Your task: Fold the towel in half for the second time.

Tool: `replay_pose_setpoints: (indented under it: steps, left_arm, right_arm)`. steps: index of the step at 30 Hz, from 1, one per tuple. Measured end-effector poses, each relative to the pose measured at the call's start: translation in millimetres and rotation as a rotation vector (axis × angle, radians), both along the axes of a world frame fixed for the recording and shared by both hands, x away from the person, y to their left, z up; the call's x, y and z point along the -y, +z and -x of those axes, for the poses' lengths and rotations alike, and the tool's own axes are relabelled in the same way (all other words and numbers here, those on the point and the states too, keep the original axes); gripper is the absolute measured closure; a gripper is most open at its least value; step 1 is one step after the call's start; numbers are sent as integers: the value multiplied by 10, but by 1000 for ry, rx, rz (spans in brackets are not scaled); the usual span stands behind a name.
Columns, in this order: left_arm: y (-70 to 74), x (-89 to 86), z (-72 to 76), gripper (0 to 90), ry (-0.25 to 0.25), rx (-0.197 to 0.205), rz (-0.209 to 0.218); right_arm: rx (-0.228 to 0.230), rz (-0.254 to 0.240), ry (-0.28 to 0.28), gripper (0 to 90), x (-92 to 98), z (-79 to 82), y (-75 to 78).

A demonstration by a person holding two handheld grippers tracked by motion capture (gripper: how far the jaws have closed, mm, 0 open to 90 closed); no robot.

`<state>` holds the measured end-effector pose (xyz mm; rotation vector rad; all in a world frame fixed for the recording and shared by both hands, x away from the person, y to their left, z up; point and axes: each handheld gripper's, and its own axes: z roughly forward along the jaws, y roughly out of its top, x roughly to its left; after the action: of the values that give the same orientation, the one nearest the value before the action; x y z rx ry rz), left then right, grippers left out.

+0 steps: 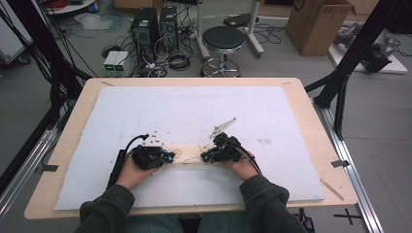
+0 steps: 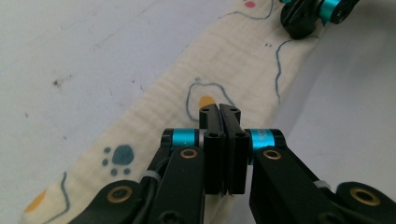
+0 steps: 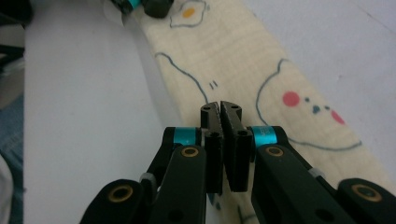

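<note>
A long, narrow strip of cream cloth printed with fried eggs, paw marks and a cartoon face lies flat on the white foam board, near its front. My left gripper is at the strip's left end and my right gripper at its right end, tips facing each other. In the left gripper view the left gripper has its jaws pressed together low over the cloth. In the right gripper view the right gripper is shut above the cloth's edge. I see no cloth between either pair of jaws.
The foam board covers most of a wooden table. Beyond the far edge stand a black stool, two computer towers with cables, and a cardboard box. Black frame posts rise on the right.
</note>
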<state>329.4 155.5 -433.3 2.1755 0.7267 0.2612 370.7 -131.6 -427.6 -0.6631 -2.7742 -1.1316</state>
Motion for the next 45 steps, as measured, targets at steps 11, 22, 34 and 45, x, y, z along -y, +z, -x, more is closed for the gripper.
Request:
replay_pose_setpoints:
  steps: [11,22,34,45]
  left_arm:
    - [-3,-276,82,806,17,14,-8]
    - [-45,-431,143,681,22,23,16]
    - [64,-491,52,497,43,55,98]
    - [-71,-496,-8,473,23,-11,58]
  right_arm:
    - [83,19,-19,793,350,93,-24]
    - [148,29,-50,710,737,171,-26]
    - [197,-28,-69,535,785,97,65]
    - [175,-1,-37,461,757,6,-73]
